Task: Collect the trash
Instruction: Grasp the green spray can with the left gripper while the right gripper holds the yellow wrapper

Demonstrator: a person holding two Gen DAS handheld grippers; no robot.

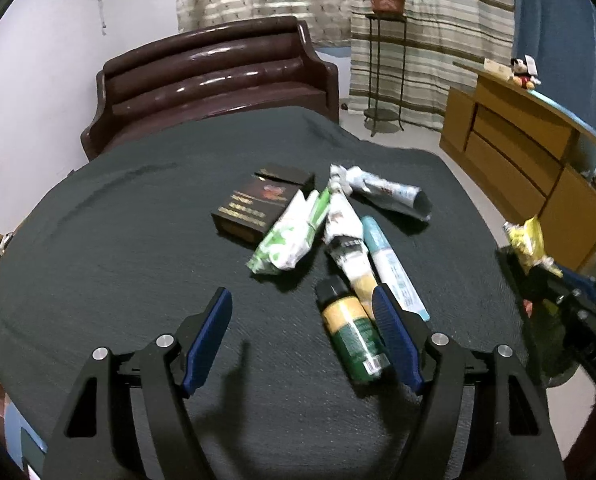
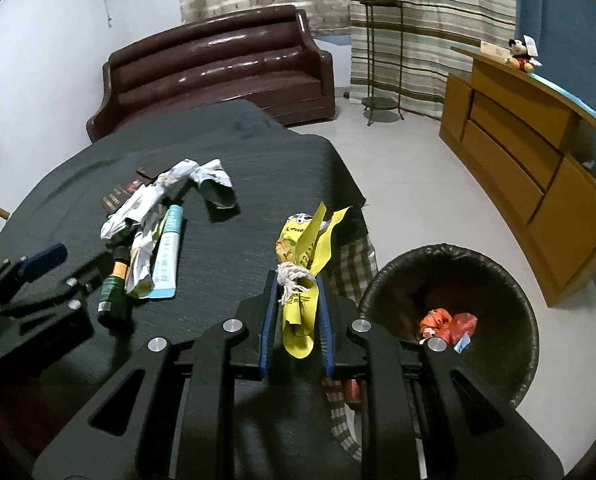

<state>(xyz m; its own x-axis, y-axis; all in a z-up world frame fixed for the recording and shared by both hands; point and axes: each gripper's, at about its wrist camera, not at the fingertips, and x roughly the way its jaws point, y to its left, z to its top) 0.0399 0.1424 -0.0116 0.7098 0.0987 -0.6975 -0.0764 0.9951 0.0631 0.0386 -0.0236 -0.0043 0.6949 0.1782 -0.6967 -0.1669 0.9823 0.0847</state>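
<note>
My right gripper point(image 2: 297, 280) is shut on a yellow snack wrapper point(image 2: 304, 248) with a bit of white string, held over the table's right edge. A black-lined trash bin point(image 2: 454, 312) stands on the floor just right of it, with red scraps inside. My left gripper point(image 1: 302, 300) is open above the table, its right finger beside a small green and yellow bottle point(image 1: 352, 334). Ahead lie a light blue tube point(image 1: 394, 268), crumpled white wrappers point(image 1: 344, 220), a green and white packet point(image 1: 288, 236) and a dark cigarette box point(image 1: 258, 204).
The table has a dark cloth point(image 1: 118, 248). A brown leather sofa point(image 1: 214, 76) stands behind it. A wooden cabinet point(image 2: 518, 152) lines the right wall. A plant stand point(image 2: 380, 52) is by the striped curtain.
</note>
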